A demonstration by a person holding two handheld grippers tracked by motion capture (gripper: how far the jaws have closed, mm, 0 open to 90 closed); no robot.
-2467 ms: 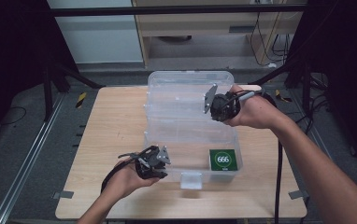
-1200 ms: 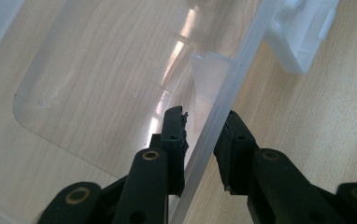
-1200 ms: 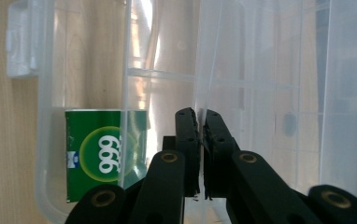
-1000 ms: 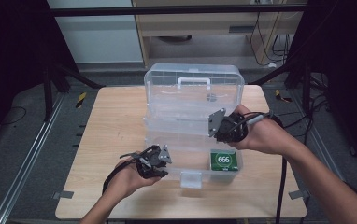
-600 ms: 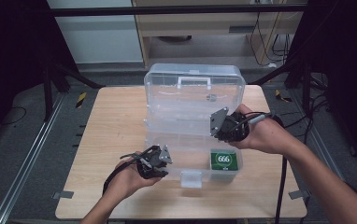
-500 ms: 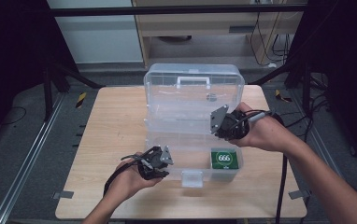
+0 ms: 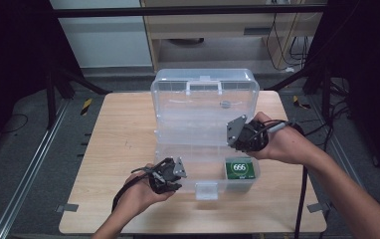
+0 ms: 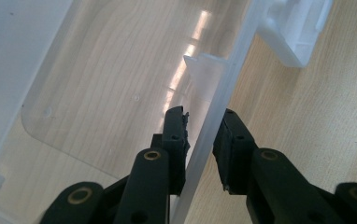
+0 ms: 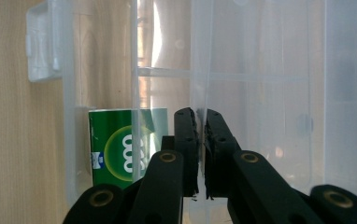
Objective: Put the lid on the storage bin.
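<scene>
A clear plastic box sits open on the wooden table, its lid standing upright with the handle on top. A green pack marked 666 lies in the front right compartment. My left gripper is at the front left of the base, its jaws closed either side of the front wall. My right gripper is shut on the thin clear edge of the lid at its right side, just behind the green pack.
The box's front latch hangs over the table between my hands. Bare wood lies left of the box. Black frame legs and cables stand on the floor around the table.
Since the earliest frame the right gripper has come down toward the front with the lid, which now stands upright showing its handle. Over the last second nothing has visibly moved.
</scene>
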